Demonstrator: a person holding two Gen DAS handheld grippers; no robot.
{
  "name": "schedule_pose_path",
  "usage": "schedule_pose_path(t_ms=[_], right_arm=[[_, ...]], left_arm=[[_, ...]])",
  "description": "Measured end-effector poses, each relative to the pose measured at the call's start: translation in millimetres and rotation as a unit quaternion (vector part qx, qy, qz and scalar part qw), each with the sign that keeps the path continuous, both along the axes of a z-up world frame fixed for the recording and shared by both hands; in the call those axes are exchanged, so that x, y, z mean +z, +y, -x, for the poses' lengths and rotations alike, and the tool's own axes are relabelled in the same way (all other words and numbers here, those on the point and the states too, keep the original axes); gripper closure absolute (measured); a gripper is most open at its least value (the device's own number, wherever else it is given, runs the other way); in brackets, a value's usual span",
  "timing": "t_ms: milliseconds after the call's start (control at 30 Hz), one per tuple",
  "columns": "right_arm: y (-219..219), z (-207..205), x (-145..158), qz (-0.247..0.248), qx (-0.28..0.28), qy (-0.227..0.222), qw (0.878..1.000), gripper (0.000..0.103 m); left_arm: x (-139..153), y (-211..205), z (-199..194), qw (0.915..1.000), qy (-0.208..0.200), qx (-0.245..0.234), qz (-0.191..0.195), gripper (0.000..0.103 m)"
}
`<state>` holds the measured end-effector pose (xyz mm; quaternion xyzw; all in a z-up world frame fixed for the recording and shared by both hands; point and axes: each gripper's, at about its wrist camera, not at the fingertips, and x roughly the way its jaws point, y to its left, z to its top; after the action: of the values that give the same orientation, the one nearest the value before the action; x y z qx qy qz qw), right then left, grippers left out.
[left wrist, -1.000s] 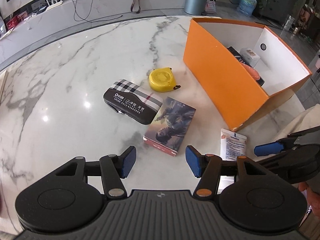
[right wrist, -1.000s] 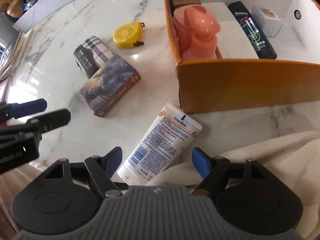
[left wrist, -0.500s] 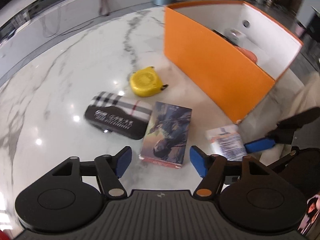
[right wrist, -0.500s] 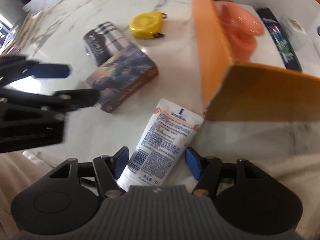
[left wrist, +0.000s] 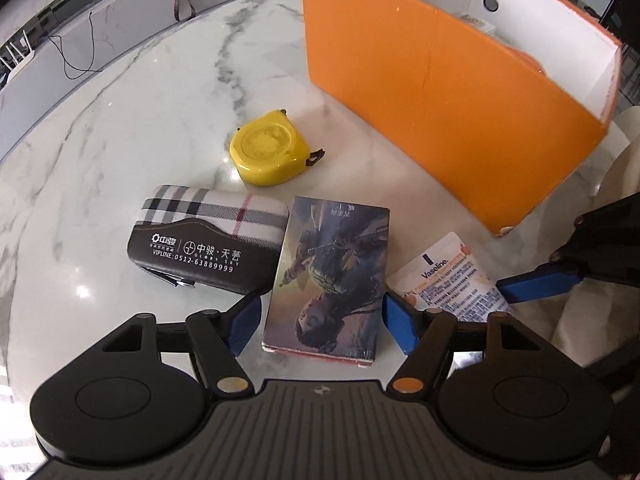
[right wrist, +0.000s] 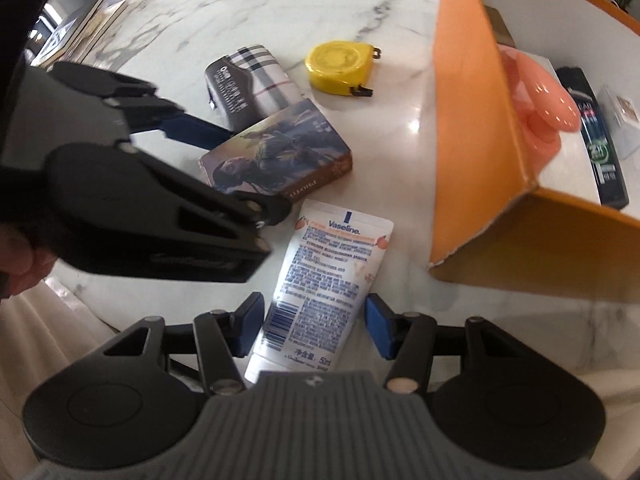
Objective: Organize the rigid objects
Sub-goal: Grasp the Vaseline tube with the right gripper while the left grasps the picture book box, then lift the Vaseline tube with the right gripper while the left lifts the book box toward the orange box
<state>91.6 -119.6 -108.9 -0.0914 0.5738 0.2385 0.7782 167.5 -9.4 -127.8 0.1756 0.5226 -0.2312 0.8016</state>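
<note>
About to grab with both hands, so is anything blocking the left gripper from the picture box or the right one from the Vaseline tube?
Nothing visible: the left gripper straddles the picture box, the right gripper straddles the Vaseline tube.

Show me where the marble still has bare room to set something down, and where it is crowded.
Free: the marble beyond the tape measure and left of the orange box. Crowded: near the left gripper and right gripper, where plaid case, card box and Vaseline tube cluster.
</note>
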Motion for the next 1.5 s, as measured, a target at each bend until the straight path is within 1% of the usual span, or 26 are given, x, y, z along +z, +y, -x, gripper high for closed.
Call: schedule_pose_path(t_ms=[100,167,233,333,433,533,633,767,800,833,900,1000,1067,1100,1167,1233,1267,1367,1433,1500], right_arm=[[4.7,1.8,-1.4,0.007,0.014,-0.008,1.0,0.046],[4.8,3.0,-1.1,0.007,0.02,-0.014,1.0,0.047],[4.6,3.0,-0.8,0.005,0.027,-0.014,1.0,0.048],[5.7,5.4,0.1,0.004,0.037,-0.017,0.999,0.05],[10.3,9.6,1.0,0.012,0.054,-0.028,0.998,0.05],[15.9,8.1,0.3,0.012,0.069,-0.032,0.997,0.05],[22.8,7.0,-0.5,0.009,0.089,-0.04,0.995,0.051],[31.6,4.7,-1.5,0.01,0.118,-0.051,0.992,0.052],[32.3,4.3,-1.4,0.009,0.12,-0.052,0.991,0.051],[32.5,4.5,-0.3,0.009,0.118,-0.053,0.992,0.045],[30.6,7.1,3.8,0.001,0.111,-0.061,0.992,0.037],[28.4,9.5,6.6,-0.003,0.099,-0.068,0.993,0.036],[28.4,10.6,5.1,0.0,0.095,-0.071,0.993,0.037],[28.9,11.4,3.7,0.002,0.096,-0.074,0.993,0.037],[28.9,12.7,0.6,0.004,0.095,-0.077,0.992,0.039],[28.5,12.8,-3.3,0.003,0.092,-0.075,0.993,0.043],[28.4,12.7,-5.5,0.003,0.09,-0.072,0.993,0.042],[30.5,16.5,-6.7,0.008,0.096,-0.085,0.992,0.043],[32.3,18.9,-7.2,0.019,0.101,-0.095,0.99,0.05],[32.8,19.6,-6.8,0.019,0.105,-0.099,0.989,0.053]], left_arm=[[-1.2,2.7,0.4,0.9997,0.008,0.015,0.017,0.033],[-0.5,4.2,2.8,0.9997,0.011,0.019,0.012,0.033],[0.7,8.1,6.1,0.9994,0.022,0.027,0.006,0.034],[2.0,17.8,9.0,0.9973,0.049,0.055,0.0,0.034],[3.0,30.8,9.1,0.9922,0.077,0.098,-0.002,0.034],[3.4,44.5,9.9,0.9852,0.108,0.133,-0.003,0.034],[3.0,54.1,15.6,0.9798,0.122,0.158,-0.009,0.034],[3.2,66.3,21.6,0.9704,0.136,0.2,0.002,0.032],[3.2,68.6,23.2,0.9684,0.135,0.21,0.005,0.03],[3.1,69.5,25.0,0.9675,0.133,0.215,0.004,0.028],[3.5,67.9,28.8,0.9699,0.12,0.212,0.003,0.025],[4.1,60.7,32.2,0.9752,0.085,0.203,-0.024,0.021],[3.8,53.8,33.5,0.9774,0.072,0.195,-0.038,0.021],[3.3,52.5,34.0,0.9778,0.067,0.194,-0.04,0.021],[2.9,53.6,30.3,0.9782,0.066,0.195,-0.027,0.021],[1.0,54.3,26.7,0.9772,0.067,0.201,-0.016,0.021],[0.9,55.3,26.4,0.977,0.066,0.202,-0.015,0.021],[0.3,56.2,25.8,0.977,0.065,0.203,-0.012,0.025],[-1.4,56.7,23.7,0.9761,0.065,0.207,-0.006,0.03],[-1.4,57.7,22.4,0.9754,0.061,0.212,-0.005,0.033]])
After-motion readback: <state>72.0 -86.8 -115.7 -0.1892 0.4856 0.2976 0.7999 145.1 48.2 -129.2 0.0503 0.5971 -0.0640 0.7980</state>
